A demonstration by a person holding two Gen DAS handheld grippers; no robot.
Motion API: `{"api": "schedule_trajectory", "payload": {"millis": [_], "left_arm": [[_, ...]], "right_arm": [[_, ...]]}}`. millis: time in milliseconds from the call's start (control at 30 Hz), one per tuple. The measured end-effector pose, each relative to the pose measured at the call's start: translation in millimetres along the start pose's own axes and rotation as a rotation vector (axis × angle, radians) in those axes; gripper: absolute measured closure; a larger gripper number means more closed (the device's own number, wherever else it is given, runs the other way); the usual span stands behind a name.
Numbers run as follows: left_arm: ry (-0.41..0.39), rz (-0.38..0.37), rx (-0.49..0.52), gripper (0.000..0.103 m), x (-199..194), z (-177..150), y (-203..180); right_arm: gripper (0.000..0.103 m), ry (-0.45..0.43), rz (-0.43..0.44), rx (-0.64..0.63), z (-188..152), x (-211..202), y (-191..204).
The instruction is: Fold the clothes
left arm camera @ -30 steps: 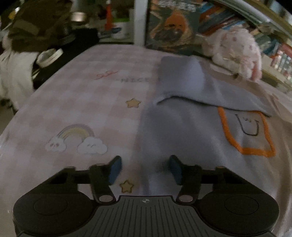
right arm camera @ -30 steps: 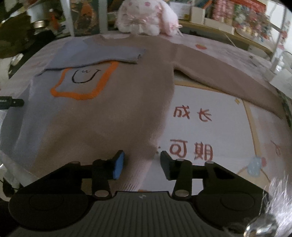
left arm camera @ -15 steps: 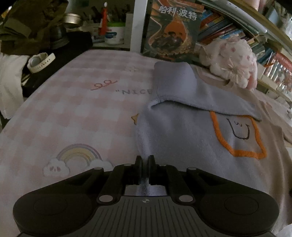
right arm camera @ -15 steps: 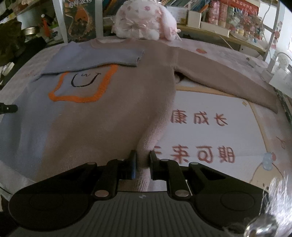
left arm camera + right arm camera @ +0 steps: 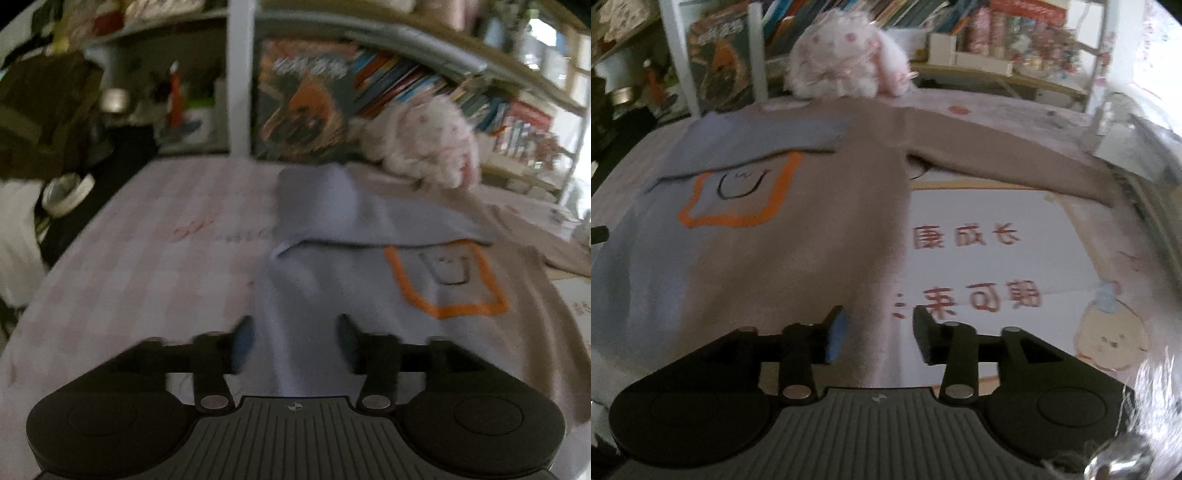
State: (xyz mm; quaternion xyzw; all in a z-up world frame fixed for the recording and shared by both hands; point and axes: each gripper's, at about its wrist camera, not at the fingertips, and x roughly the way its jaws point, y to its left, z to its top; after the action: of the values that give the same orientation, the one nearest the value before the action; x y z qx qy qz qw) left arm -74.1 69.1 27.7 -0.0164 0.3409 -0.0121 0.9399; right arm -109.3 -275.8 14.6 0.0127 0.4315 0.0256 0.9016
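Note:
A sweater, lilac on one half and brown on the other with an orange square outline, lies flat on the table (image 5: 351,280) (image 5: 820,229). Its lilac sleeve (image 5: 768,136) is folded across the chest; the brown sleeve (image 5: 1015,166) stretches out to the right. My left gripper (image 5: 293,338) is open, its fingers on either side of the lilac bottom hem. My right gripper (image 5: 877,332) is open, its fingers either side of the brown bottom hem corner. The left view is blurred.
A pink plush toy (image 5: 846,66) sits at the sweater's collar. Bookshelves (image 5: 424,81) stand behind the table. The pink checked tablecloth (image 5: 147,258) lies left of the sweater, a white printed mat (image 5: 997,258) to its right. Dark clothes and a watch (image 5: 66,192) lie at far left.
Both grippers were open a second ago, closed on the sweater's bottom hem half a second ago, and now stand open again. The hem lies between the fingers.

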Motion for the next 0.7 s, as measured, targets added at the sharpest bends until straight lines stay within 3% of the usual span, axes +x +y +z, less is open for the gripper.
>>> {"api": "schedule_trajectory", "payload": {"millis": [200,400,700], "left_arm": [[0.0,-0.058,0.021,0.026,-6,-8,-29],[0.027,-0.048,0.055,0.018,-8,-23,-52],[0.07,0.063,0.016,0.013,-7,-30,-92]], "right_arm": [[0.036,-0.015,-0.065,0.075,-3,-14,-22],[0.027,-0.023,-0.114,0.113,3,-11,-53],[0.024,-0.048,-0.113,0.179,42,19,-128]]}}
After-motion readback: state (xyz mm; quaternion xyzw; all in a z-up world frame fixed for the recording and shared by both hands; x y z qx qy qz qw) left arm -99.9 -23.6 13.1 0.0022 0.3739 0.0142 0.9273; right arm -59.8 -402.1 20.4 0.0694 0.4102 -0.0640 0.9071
